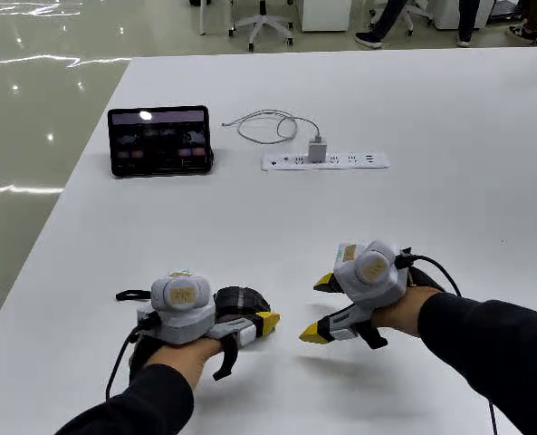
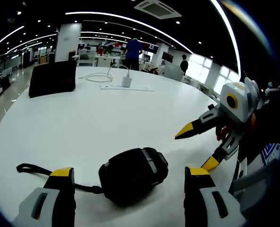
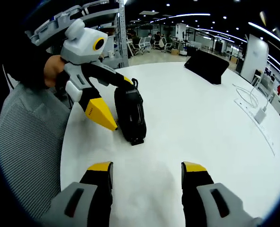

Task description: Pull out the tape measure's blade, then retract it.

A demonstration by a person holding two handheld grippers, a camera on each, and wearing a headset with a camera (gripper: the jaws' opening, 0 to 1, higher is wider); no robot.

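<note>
The black tape measure [image 2: 132, 175] lies on the white desk [image 1: 386, 208] with its strap [image 2: 31, 169] trailing to one side. The left hand-held gripper [image 2: 129, 172] is spread wide, one jaw on either side of the case, a gap showing at each. The right hand-held gripper [image 3: 147, 166], also wide and holding nothing, points at the case from nearby.
</note>
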